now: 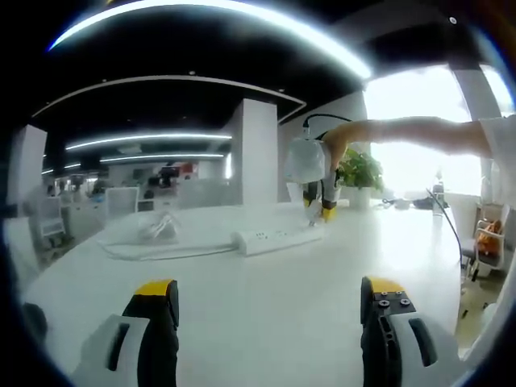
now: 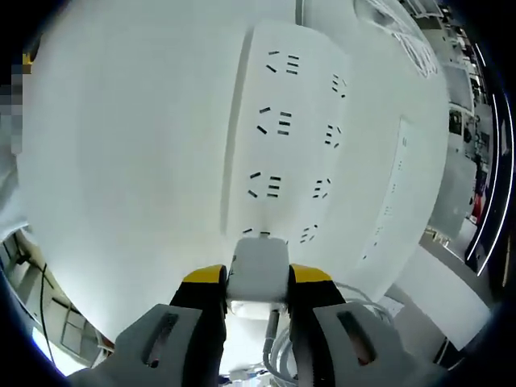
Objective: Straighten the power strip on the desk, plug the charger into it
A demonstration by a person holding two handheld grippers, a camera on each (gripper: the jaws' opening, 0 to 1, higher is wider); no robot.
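Note:
A white power strip (image 1: pixel 278 239) lies flat on the white desk (image 1: pixel 266 306); in the right gripper view the power strip (image 2: pixel 290 137) is seen from above with two rows of sockets. My right gripper (image 2: pixel 256 282) is shut on a white charger (image 2: pixel 258 270), held right over the strip's near end socket. From the left gripper view the right gripper (image 1: pixel 321 205) stands over the strip's right end, a person's hand (image 1: pixel 339 149) on it. My left gripper (image 1: pixel 270 294) is open, low over the desk, well short of the strip.
A loose white cable (image 1: pixel 157 234) lies coiled on the desk left of the strip. The charger's cable (image 2: pixel 278 351) hangs between my right fingers. A potted plant (image 1: pixel 359 173) and bright windows stand behind. The desk's right edge (image 1: pixel 463 298) is near.

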